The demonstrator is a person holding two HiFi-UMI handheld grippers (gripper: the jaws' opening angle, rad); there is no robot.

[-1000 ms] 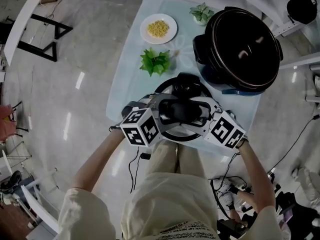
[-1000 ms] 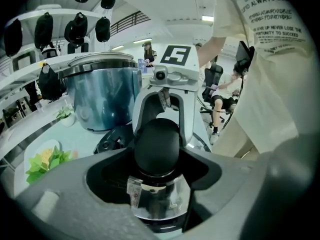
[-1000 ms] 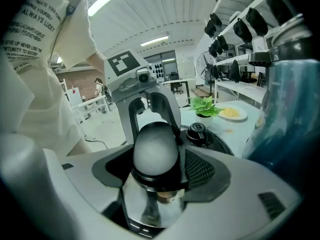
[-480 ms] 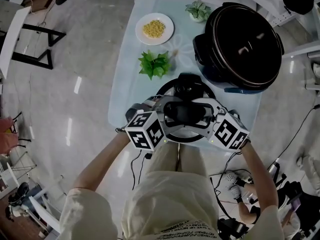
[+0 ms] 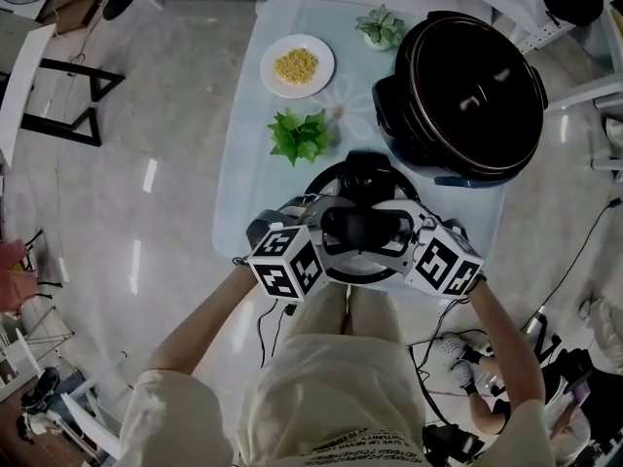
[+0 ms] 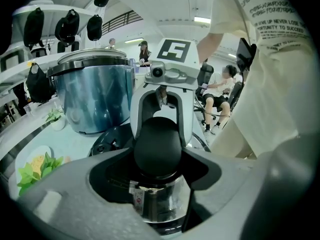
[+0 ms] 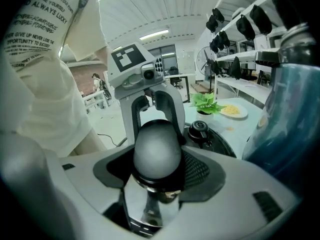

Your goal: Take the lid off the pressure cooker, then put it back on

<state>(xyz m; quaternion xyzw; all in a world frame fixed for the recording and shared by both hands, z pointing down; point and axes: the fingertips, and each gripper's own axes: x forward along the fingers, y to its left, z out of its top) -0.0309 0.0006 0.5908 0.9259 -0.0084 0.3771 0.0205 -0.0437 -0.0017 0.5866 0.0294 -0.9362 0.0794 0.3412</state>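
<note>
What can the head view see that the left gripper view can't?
Only the head view looks down into the cooker, so it shows the dark inside. Only the left gripper view shows the cooker's shiny blue outside and the ceiling lights. Both show the lid's black handle, the plate of corn and the green leaves.

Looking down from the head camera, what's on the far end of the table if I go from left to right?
plate of yellow food → small potted plant → pressure cooker, with its lid off
</note>
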